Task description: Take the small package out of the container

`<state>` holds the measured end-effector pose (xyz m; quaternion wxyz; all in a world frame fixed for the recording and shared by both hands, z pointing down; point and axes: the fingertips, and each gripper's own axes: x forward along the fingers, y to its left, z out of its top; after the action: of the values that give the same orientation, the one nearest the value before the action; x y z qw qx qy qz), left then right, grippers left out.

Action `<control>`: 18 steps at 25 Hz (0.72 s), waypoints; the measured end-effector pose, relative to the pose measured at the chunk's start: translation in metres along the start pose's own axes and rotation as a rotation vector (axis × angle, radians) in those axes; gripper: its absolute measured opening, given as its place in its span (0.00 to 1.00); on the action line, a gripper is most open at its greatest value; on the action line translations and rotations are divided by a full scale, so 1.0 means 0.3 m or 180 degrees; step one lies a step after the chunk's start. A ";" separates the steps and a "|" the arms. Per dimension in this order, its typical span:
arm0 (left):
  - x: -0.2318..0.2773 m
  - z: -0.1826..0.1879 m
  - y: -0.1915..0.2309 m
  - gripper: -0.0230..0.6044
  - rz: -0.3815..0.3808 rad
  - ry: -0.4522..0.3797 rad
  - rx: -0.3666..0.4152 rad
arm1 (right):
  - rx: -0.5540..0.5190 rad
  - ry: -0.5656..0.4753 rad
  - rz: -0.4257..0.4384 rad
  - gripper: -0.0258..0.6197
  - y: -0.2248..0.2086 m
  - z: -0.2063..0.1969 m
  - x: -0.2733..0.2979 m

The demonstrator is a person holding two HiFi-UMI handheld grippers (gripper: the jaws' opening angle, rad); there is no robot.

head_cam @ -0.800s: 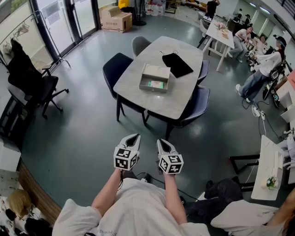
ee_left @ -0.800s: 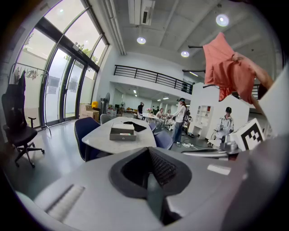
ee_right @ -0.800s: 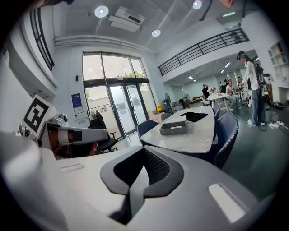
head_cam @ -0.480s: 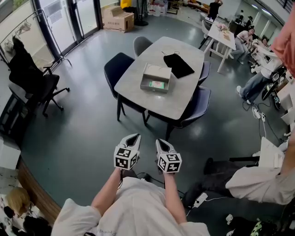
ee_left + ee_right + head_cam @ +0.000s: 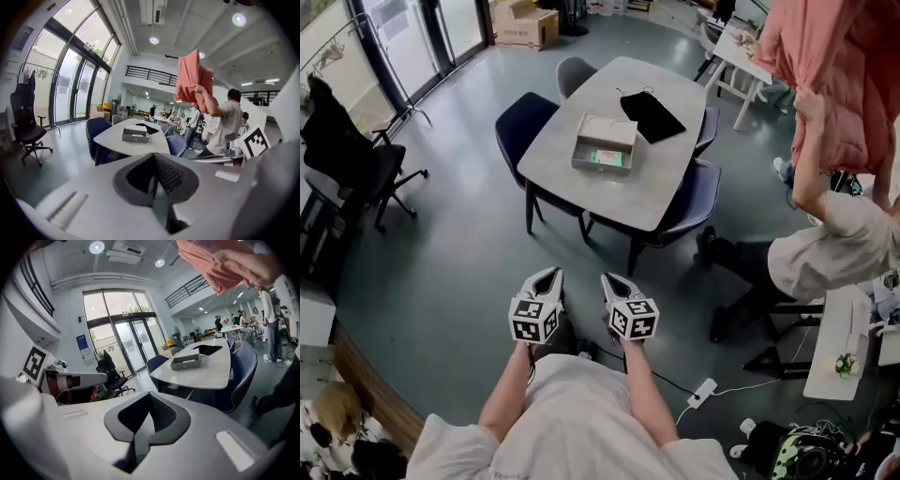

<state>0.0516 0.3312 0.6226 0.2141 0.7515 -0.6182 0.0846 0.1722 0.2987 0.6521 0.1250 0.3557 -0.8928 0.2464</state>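
The grey open container (image 5: 603, 143) sits on the pale table (image 5: 581, 187) far ahead of me, with a small green package (image 5: 607, 158) showing inside it. A black cloth (image 5: 652, 114) lies beyond it. My left gripper (image 5: 547, 274) and right gripper (image 5: 610, 279) hang side by side over the floor, well short of the table, both shut and holding nothing. The left gripper view shows its jaws (image 5: 154, 183) closed, with the container (image 5: 135, 134) in the distance. In the right gripper view the jaws (image 5: 141, 426) are closed too, the container (image 5: 185, 362) far off.
Dark blue chairs (image 5: 522, 129) ring the table, one (image 5: 688, 201) on its near side. A person (image 5: 825, 244) at the right holds up a pink garment (image 5: 834, 66). A black office chair (image 5: 352, 155) stands at the left. A power strip (image 5: 702, 392) and cable lie on the floor.
The person at the right has risen and lifted a pink garment. The table sits slightly higher and further left in the head view. Both grippers stay shut, side by side.
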 end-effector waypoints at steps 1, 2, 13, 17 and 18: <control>0.010 0.004 0.008 0.12 0.0005 -0.0005 -0.0009 | -0.0017 0.0047 0.0003 0.04 -0.005 -0.006 0.013; 0.022 0.009 0.015 0.12 0.0010 -0.0010 -0.0019 | -0.0056 0.0101 0.0013 0.04 -0.008 -0.013 0.029; 0.299 0.138 0.120 0.12 -0.0101 0.0157 0.0183 | -0.0120 0.0331 0.0089 0.04 -0.093 0.079 0.284; 0.445 0.232 0.207 0.12 -0.0120 0.0230 0.0257 | -0.0040 0.0347 -0.0024 0.04 -0.173 0.171 0.407; 0.484 0.264 0.235 0.12 -0.0100 0.0227 0.0275 | -0.0034 0.0343 -0.0052 0.04 -0.195 0.202 0.438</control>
<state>0.0046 0.1577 0.6241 0.2047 0.7662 -0.5941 0.1345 0.1162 0.1547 0.6736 0.1768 0.3485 -0.8831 0.2595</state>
